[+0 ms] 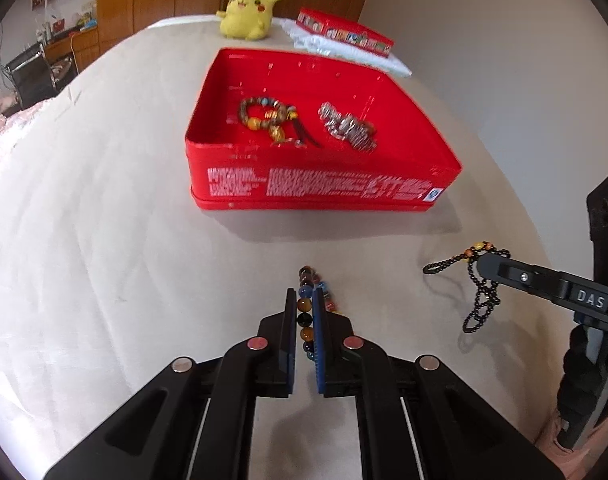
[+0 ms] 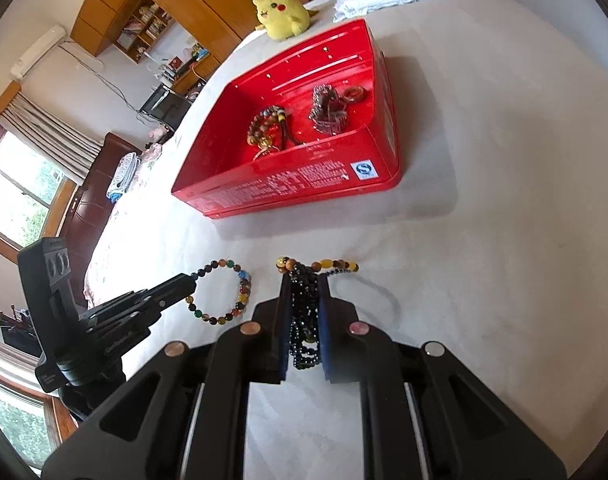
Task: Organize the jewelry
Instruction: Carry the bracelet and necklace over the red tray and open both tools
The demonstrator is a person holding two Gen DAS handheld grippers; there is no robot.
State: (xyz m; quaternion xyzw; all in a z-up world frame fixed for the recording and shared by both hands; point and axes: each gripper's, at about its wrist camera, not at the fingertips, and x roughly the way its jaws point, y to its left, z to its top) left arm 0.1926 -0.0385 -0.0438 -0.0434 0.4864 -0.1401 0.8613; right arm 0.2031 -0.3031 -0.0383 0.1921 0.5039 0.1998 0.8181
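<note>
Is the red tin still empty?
No, the red tin already holds a brown beaded bracelet and a silvery piece lying side by side on its floor.

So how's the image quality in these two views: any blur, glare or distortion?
Left wrist: heavy fisheye bend, dark corners; the tin and its print are smeared, the silver piece blurred. Right wrist: sharper, horizon tilted, window blown out, soft shadow beside the tin.

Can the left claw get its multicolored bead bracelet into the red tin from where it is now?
Probably yes. The left claw grips the multicolored bead bracelet, and only bare cloth lies before the open red tin.
</note>
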